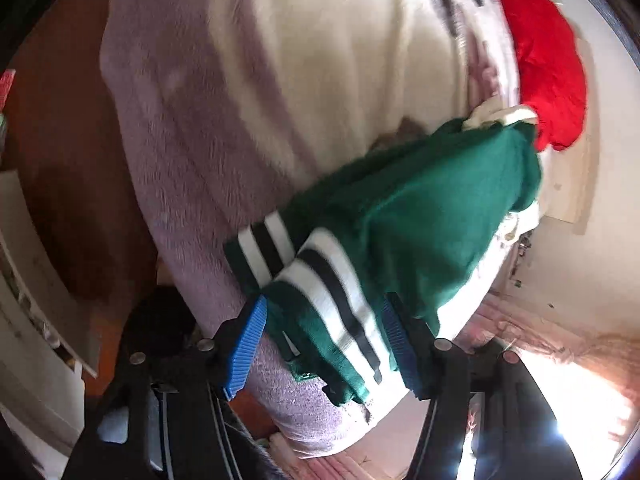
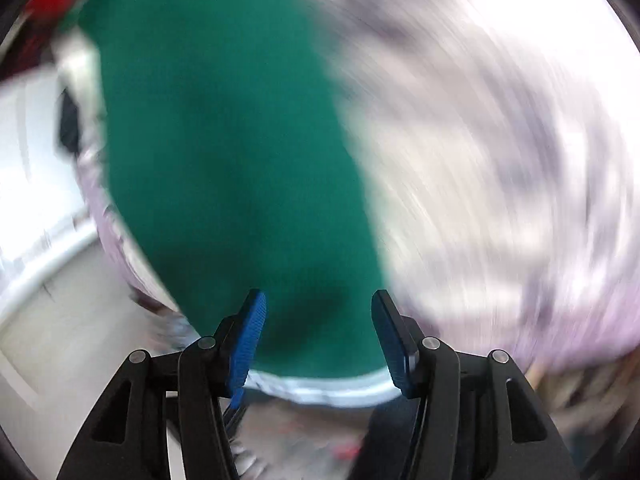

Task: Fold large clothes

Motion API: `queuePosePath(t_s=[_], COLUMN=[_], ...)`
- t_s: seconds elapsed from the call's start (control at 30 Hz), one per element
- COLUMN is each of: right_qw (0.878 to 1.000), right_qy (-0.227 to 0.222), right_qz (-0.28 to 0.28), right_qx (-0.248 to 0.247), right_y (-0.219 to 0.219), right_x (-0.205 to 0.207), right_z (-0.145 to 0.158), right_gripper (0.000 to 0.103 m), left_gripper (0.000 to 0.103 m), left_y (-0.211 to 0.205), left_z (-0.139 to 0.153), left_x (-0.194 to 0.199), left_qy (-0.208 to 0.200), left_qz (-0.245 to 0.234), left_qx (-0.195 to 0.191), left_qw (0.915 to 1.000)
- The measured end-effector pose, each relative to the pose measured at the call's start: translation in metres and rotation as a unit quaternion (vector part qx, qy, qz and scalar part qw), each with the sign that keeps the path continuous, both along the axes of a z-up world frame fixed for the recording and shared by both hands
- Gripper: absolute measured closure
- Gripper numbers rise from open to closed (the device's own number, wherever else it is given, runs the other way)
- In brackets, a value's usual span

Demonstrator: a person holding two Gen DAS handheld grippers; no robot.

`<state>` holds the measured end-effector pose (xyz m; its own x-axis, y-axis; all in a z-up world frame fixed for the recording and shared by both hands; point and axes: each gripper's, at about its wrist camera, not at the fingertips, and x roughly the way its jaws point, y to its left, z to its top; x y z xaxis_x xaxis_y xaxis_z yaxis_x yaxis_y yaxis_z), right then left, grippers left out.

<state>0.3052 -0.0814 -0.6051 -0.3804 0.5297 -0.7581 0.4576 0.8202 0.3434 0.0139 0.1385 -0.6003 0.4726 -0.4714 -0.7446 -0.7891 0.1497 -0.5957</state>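
Observation:
A green sweater point(image 1: 420, 216) with white and black stripes near its hem lies on a fuzzy pale lilac blanket point(image 1: 240, 100). In the left wrist view my left gripper point(image 1: 324, 320) has its jaws wide apart, one on each side of the striped hem; the cloth lies between them, ungripped. In the right wrist view, which is badly blurred, the green sweater point(image 2: 232, 152) fills the middle and the lilac blanket point(image 2: 500, 180) the right. My right gripper point(image 2: 318, 324) is open, with the sweater's edge between its blue pads point(image 2: 252, 340).
A red garment point(image 1: 548, 64) lies at the far right of the blanket. Dark wooden floor point(image 1: 60, 168) shows on the left, with a white board point(image 1: 36, 280) at the left edge. Bright sunlit fabric point(image 1: 560, 380) lies at lower right.

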Motion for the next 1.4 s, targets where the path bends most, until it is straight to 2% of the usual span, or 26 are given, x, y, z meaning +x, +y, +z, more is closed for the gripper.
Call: queuePosePath(t_s=[0.03, 0.1, 0.13, 0.17, 0.2, 0.23, 0.27, 0.37, 0.43, 0.47, 0.57, 0.6, 0.63, 0.7, 0.73, 0.77, 0.8, 0.83, 0.97, 1.03, 1.1, 1.17, 1.23, 1.27, 1.33, 1.4], right_qw=[0.998, 0.981, 0.972, 0.959, 0.953, 0.955, 0.961, 0.976, 0.985, 0.985, 0.959, 0.953, 0.945, 0.931, 0.925, 0.921, 0.916, 0.916, 0.97, 0.977, 0.95, 0.924, 0.909, 0.899, 0.884, 0.891], right_qy=[0.037, 0.099, 0.116, 0.112, 0.088, 0.061, 0.035, 0.033, 0.036, 0.037, 0.047, 0.041, 0.032, 0.018, 0.011, 0.011, 0.01, 0.01, 0.021, 0.029, 0.038, 0.049, 0.033, 0.028, 0.024, 0.026], right_qz=[-0.046, -0.155, -0.19, -0.242, -0.268, -0.266, -0.252, -0.203, -0.16, -0.157, -0.231, -0.249, -0.27, -0.311, -0.331, -0.345, -0.358, -0.363, -0.224, -0.198, -0.275, -0.336, -0.37, -0.389, -0.408, -0.396], right_qx=[0.013, 0.056, 0.081, 0.101, 0.111, 0.112, 0.108, 0.077, 0.05, 0.061, 0.156, 0.169, 0.18, 0.188, 0.186, 0.18, 0.178, 0.17, 0.089, 0.076, 0.145, 0.178, 0.19, 0.201, 0.226, 0.221], right_y=[-0.016, -0.037, -0.038, -0.041, -0.041, -0.038, -0.034, -0.025, -0.023, -0.021, -0.022, -0.024, -0.027, -0.031, -0.032, -0.03, -0.027, -0.023, 0.001, 0.008, 0.004, 0.001, -0.001, 0.001, 0.012, 0.026], right_x=[-0.032, -0.096, -0.118, -0.138, -0.147, -0.148, -0.148, -0.163, -0.179, -0.191, -0.213, -0.215, -0.217, -0.214, -0.213, -0.211, -0.214, -0.214, -0.227, -0.246, -0.267, -0.275, -0.273, -0.27, -0.26, -0.259], right_z=[-0.017, -0.052, -0.065, -0.074, -0.074, -0.07, -0.061, -0.04, -0.04, -0.046, -0.057, -0.057, -0.056, -0.058, -0.062, -0.069, -0.074, -0.076, -0.057, -0.057, -0.064, -0.068, -0.067, -0.068, -0.073, -0.077], right_gripper=[0.046, 0.046, 0.046, 0.047, 0.068, 0.094, 0.103, 0.103, 0.103, 0.103, 0.101, 0.095, 0.071, 0.045, 0.045, 0.055, 0.081, 0.103, 0.103, 0.103, 0.102, 0.096, 0.05, 0.045, 0.042, 0.041], left_gripper=[0.046, 0.049, 0.056, 0.089, 0.098, 0.099, 0.101, 0.101, 0.101, 0.101, 0.1, 0.1, 0.101, 0.1, 0.1, 0.1, 0.1, 0.101, 0.1, 0.1, 0.101, 0.101, 0.101, 0.101, 0.099, 0.099], left_y=[-0.005, -0.011, -0.013, -0.016, -0.018, -0.02, -0.019, -0.008, 0.005, 0.008, 0.009, 0.008, 0.006, 0.004, 0.003, 0.002, 0.001, -0.001, -0.007, -0.007, -0.005, -0.004, -0.004, -0.005, -0.008, -0.012], left_z=[-0.006, -0.01, -0.008, -0.003, 0.002, 0.009, 0.018, 0.031, 0.023, 0.02, 0.023, 0.026, 0.029, 0.032, 0.032, 0.031, 0.029, 0.03, 0.028, 0.019, 0.016, 0.02, 0.024, 0.026, 0.027, 0.028], left_x=[0.003, 0.005, 0.005, 0.007, 0.009, 0.011, 0.011, 0.018, 0.014, 0.012, 0.009, 0.009, 0.009, 0.006, 0.004, 0.004, 0.005, 0.004, -0.001, -0.009, -0.016, -0.021, -0.023, -0.023, -0.023, -0.022], left_qy=[0.01, 0.018, 0.016, 0.01, 0.016, 0.017, 0.009, 0.008, 0.028, 0.033, 0.028, 0.024, 0.021, 0.017, 0.015, 0.015, 0.014, 0.012, 0.018, 0.031, 0.039, 0.03, 0.014, 0.006, -0.003, -0.011], left_qz=[0.007, 0.03, 0.038, 0.04, 0.029, 0.022, 0.018, -0.006, -0.011, -0.012, -0.025, -0.029, -0.031, -0.03, -0.028, -0.026, -0.023, -0.021, -0.033, -0.03, -0.016, -0.011, -0.01, -0.01, -0.014, -0.02], left_qx=[-0.001, 0.008, 0.019, 0.032, 0.047, 0.066, 0.085, 0.133, 0.145, 0.145, 0.153, 0.155, 0.157, 0.157, 0.155, 0.154, 0.151, 0.15, 0.153, 0.152, 0.144, 0.143, 0.135, 0.127, 0.111, 0.099], left_qw=[0.9999, 0.9994, 0.9989, 0.9986, 0.9983, 0.9974, 0.9961, 0.9911, 0.989, 0.9888, 0.9875, 0.9871, 0.9869, 0.9871, 0.9874, 0.9877, 0.9881, 0.9884, 0.9875, 0.9875, 0.9887, 0.9892, 0.9907, 0.9918, 0.9937, 0.9948])
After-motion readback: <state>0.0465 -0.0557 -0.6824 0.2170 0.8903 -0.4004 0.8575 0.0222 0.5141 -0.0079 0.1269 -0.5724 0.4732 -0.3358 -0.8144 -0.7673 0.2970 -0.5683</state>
